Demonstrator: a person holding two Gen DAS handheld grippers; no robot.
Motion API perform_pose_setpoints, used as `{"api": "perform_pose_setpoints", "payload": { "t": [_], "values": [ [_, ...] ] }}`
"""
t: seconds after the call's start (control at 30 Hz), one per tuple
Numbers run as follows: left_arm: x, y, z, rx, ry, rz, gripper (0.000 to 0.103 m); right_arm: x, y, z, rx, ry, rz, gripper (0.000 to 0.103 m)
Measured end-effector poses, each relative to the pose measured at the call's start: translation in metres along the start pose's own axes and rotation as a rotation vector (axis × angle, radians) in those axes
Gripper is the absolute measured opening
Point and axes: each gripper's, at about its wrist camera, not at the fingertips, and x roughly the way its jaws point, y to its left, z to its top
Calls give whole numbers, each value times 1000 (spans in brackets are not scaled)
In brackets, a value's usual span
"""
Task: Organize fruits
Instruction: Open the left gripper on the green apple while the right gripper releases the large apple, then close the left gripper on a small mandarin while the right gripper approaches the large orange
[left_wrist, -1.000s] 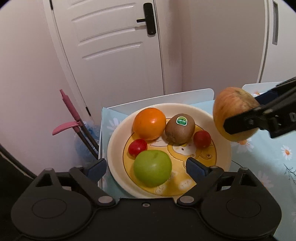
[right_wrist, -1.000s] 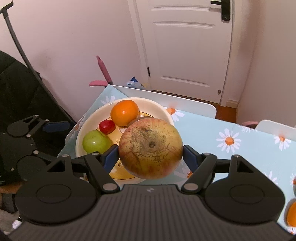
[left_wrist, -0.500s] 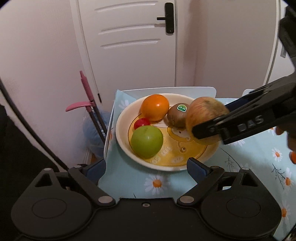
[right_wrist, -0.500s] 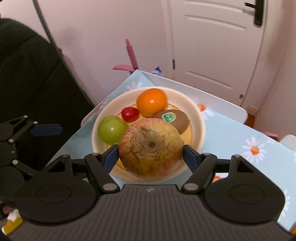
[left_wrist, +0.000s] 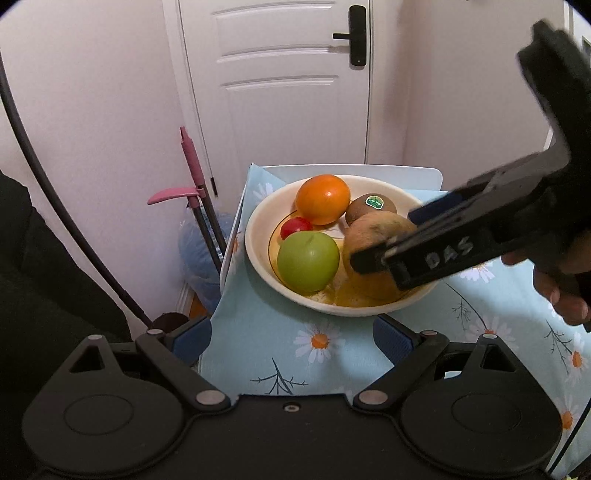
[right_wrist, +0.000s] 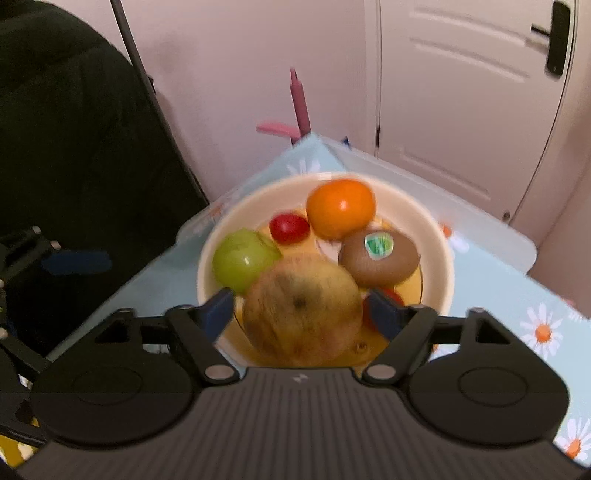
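Note:
A cream plate (left_wrist: 258, 236) (right_wrist: 439, 251) on the daisy-print tablecloth holds an orange (left_wrist: 323, 199) (right_wrist: 341, 208), a stickered kiwi (left_wrist: 371, 208) (right_wrist: 380, 258), a small red tomato (left_wrist: 295, 227) (right_wrist: 290, 229) and a green apple (left_wrist: 308, 260) (right_wrist: 242, 258). A russet yellow apple (left_wrist: 373, 236) (right_wrist: 301, 325) rests in the plate's near side. My right gripper (left_wrist: 391, 240) (right_wrist: 301, 308) straddles it, its jaws opening, with a gap showing between each pad and the apple. My left gripper (left_wrist: 293, 338) stands open with nothing in it, short of the plate's near rim.
The plate sits near the table's far left corner (left_wrist: 251, 168). Beyond that edge stand a pink-handled tool (left_wrist: 192, 158) and a blue bag (left_wrist: 201, 251). A white door (left_wrist: 288, 74) is behind. Dark fabric (right_wrist: 74, 129) fills the left. A person's hand (left_wrist: 561, 295) holds the right gripper.
The right gripper carried the russet apple over the plate, lowered it in and opened off it. The left gripper drew back from the plate.

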Motion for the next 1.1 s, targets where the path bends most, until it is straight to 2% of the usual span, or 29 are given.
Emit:
{"api": "perform_pose_setpoints", "payload": {
  "t": [0.07, 0.27, 0.67, 1.1],
  "values": [
    [-1, -1, 1, 0, -1, 0, 97, -6, 1, 3, -1, -30, -16, 103],
    [-9, -3, 4, -6, -16, 2, 97, -22, -2, 2, 19, -30, -43, 103],
    [-38, -5, 12, 1, -76, -9, 97, -75, 7, -7, 89, -98, -101, 103],
    [-56, -33, 26, 83, -108, -123, 97, -141, -15, -41, 244, -147, -268, 103]
  ]
}}
